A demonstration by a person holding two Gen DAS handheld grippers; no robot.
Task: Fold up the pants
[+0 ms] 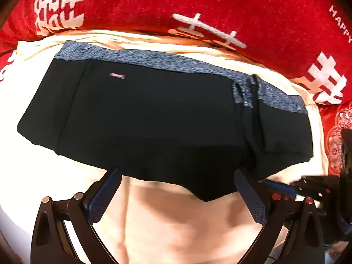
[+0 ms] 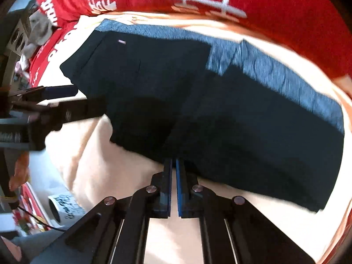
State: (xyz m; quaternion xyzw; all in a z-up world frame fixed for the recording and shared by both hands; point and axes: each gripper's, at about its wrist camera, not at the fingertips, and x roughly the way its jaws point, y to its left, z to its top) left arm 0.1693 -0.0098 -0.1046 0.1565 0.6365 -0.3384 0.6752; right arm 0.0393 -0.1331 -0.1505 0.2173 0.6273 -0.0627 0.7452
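Left wrist view: The left gripper [image 1: 176,176] points steeply down at the near hem of the pants [image 1: 154,114]. Its jaws stand wide apart; both blue-padded fingers [image 1: 105,195] reach up to the dark fabric edge, one on each side, and nothing is pinched between them. A corner of the hem hangs down into the gap between the fingers. The pants lie folded into a broad black block on a cream sheet [image 1: 176,231], with the grey-blue waistband [image 1: 154,59] along the far edge and a small pink label [image 1: 117,76] near the far left corner. A red blanket with white characters [image 1: 220,4] lies beyond the sheet. The right gripper [image 1: 308,184] enters at the right edge, just beside the near right part of the pants.

Right wrist view: The right gripper [image 2: 173,165] also points steeply down, with its fingers drawn together so that only a thin slit shows between the blue pads [image 2: 179,187]. The fingertips meet the near edge of the pants [image 2: 220,114]; whether fabric is caught between the pads cannot be told. The pants run diagonally across the cream sheet [image 2: 99,165], waistband [image 2: 275,72] on the far side. The left gripper [image 2: 61,101] reaches in from the left, level with the pants' near left edge. The red blanket [image 2: 286,11] fills the top.
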